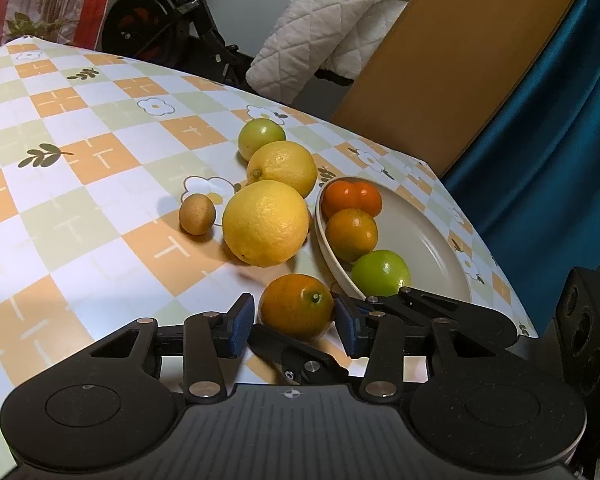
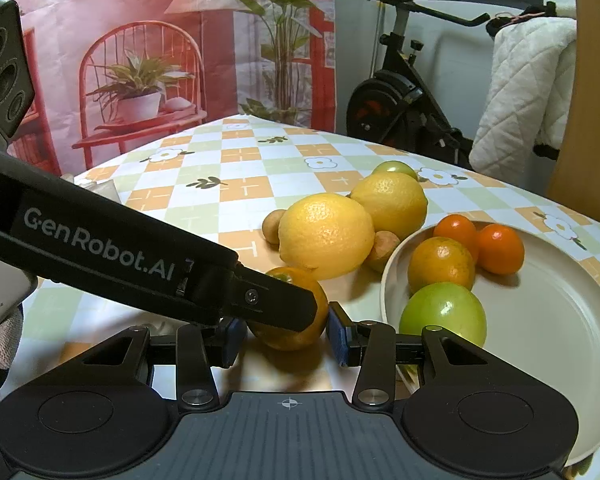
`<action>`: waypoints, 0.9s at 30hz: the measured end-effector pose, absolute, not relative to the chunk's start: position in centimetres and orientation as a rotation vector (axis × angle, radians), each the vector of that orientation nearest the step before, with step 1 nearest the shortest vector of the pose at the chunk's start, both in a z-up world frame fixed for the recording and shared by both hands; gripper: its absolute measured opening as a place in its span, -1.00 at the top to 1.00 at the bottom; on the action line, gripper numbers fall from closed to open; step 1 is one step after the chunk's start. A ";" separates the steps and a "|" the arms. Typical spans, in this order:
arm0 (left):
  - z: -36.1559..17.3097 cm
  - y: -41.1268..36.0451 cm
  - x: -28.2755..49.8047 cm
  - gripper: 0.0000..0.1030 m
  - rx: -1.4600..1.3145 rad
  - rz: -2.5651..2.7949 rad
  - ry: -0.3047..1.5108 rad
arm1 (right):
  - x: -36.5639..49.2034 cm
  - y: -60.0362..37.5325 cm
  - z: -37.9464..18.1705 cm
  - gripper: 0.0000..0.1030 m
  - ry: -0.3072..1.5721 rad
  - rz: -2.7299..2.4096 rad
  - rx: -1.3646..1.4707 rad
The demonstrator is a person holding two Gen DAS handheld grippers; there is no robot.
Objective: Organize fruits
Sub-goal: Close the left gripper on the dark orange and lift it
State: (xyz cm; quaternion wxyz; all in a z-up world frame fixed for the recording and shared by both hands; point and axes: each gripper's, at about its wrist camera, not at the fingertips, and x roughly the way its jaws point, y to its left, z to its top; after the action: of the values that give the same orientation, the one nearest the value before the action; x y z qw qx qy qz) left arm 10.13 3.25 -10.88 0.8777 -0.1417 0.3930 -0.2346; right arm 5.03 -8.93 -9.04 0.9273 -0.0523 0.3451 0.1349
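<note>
Counts: two large lemons, three green fruits, two small brown fruits, two small red-orange fruits, two oranges.

On the cream plate [image 2: 540, 320]: both red-orange fruits [image 2: 500, 248], one orange [image 2: 440, 262] and one green fruit [image 2: 444, 314], all along its rim from 12 to 9 o'clock in the right wrist view.

On the checked tablecloth [image 1: 79, 200]: near lemon [image 1: 265, 222], its long axis running 10 to 4 o'clock, nub end at 4; far lemon [image 1: 283, 166] at its 1 o'clock, touching; green fruit [image 1: 261, 136] beyond. One brown fruit [image 1: 197, 214] at the near lemon's 9 o'clock, the other [image 2: 384, 246] between lemon and plate, with another green fruit just under it.

Loose orange [image 1: 295, 306] sits just beside the plate's rim, stem up toward 1 o'clock.

Left gripper [image 1: 295, 322]: blue pads flank this orange; contact unclear.
Right gripper [image 2: 285, 338]: pads flank the same orange; grasp cannot be told.
</note>
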 end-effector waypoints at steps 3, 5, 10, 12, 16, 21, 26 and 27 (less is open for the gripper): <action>-10.8 3.2 10.1 0.16 -0.292 -0.494 0.813 | 5.0 -9.1 -9.0 0.23 0.708 0.279 -0.096; -10.8 3.2 10.0 0.16 -0.290 -0.495 0.812 | 4.9 -9.2 -9.0 0.23 0.708 0.279 -0.091; -10.8 3.0 9.8 0.16 -0.280 -0.496 0.811 | 4.8 -9.3 -9.0 0.23 0.711 0.276 -0.082; -10.7 2.8 9.8 0.16 -0.273 -0.498 0.811 | 4.7 -9.4 -9.0 0.23 0.712 0.273 -0.076; -10.7 2.4 9.5 0.16 -0.256 -0.495 0.812 | 4.5 -9.7 -9.0 0.23 0.715 0.268 -0.057; -9.8 1.9 9.2 0.16 -0.251 -0.490 0.816 | 3.5 -9.9 -8.7 0.23 0.689 0.254 -0.048; -7.7 0.2 8.8 0.16 -0.183 -0.506 0.787 | 2.6 -11.0 -7.2 0.24 0.646 0.235 -0.002; -7.1 -0.2 8.9 0.16 -0.174 -0.511 0.777 | 2.6 -11.3 -6.7 0.23 0.636 0.229 0.003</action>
State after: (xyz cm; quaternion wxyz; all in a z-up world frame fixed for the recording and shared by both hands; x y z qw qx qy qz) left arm 8.85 -0.22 -7.07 0.8903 -0.0836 0.3740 -0.2461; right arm 2.55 -11.30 -6.74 0.9435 0.0015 0.3118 0.1122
